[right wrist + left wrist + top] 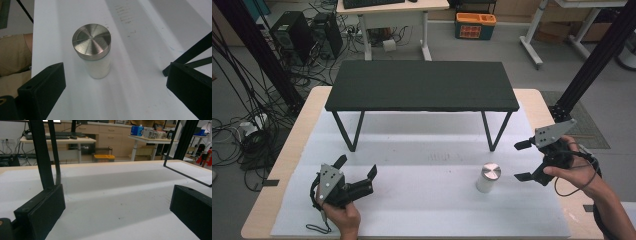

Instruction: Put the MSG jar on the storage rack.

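right gripper [113,87] jaws spread | jar [93,50] ahead between, untouched

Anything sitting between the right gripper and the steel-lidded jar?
Nothing: bare white sheet between the right gripper and the jar, seen in the high view and right gripper view.

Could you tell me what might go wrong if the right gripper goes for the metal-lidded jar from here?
1. The jar is tall and narrow, standing upright on the smooth white sheet; if one jaw of the open right gripper touches first, it could tip or slide.
2. Its brushed metal lid looks slick, so a grip there may slip; the body seems safer.
3. The black shelf has a leg close behind the jar, which a lift could catch.
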`<act>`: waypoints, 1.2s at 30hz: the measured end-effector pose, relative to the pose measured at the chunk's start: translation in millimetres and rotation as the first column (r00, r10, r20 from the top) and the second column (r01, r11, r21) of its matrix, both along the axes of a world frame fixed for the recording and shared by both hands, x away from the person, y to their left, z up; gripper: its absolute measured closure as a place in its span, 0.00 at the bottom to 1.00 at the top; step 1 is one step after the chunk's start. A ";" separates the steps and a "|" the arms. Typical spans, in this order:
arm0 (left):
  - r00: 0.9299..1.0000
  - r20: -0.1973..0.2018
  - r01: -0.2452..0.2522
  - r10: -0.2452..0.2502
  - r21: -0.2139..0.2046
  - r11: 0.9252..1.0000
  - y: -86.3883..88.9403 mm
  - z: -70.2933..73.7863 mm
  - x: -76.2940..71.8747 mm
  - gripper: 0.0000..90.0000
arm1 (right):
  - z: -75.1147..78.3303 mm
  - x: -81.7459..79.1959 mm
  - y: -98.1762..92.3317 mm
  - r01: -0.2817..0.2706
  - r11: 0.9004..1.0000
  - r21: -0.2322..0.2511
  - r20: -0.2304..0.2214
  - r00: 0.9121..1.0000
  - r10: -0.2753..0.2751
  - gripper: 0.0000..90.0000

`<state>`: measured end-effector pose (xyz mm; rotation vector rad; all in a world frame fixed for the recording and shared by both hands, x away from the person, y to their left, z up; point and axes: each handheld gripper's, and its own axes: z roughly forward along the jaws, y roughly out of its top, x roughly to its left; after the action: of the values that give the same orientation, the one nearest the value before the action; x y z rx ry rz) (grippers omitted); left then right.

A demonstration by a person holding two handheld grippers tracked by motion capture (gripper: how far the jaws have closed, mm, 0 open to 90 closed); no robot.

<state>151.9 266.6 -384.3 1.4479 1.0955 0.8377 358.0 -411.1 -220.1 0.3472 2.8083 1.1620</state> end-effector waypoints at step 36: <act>1.000 -0.001 0.004 -0.004 -0.001 1.000 0.7 0.0 0.0 0.00 | -65.6 4.7 31.8 -0.044 0.997 0.063 -0.069 0.996 0.048 0.02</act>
<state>151.9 267.2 -384.2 1.4495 1.0929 0.8333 362.7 -379.3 -285.7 0.3356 2.8597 1.2723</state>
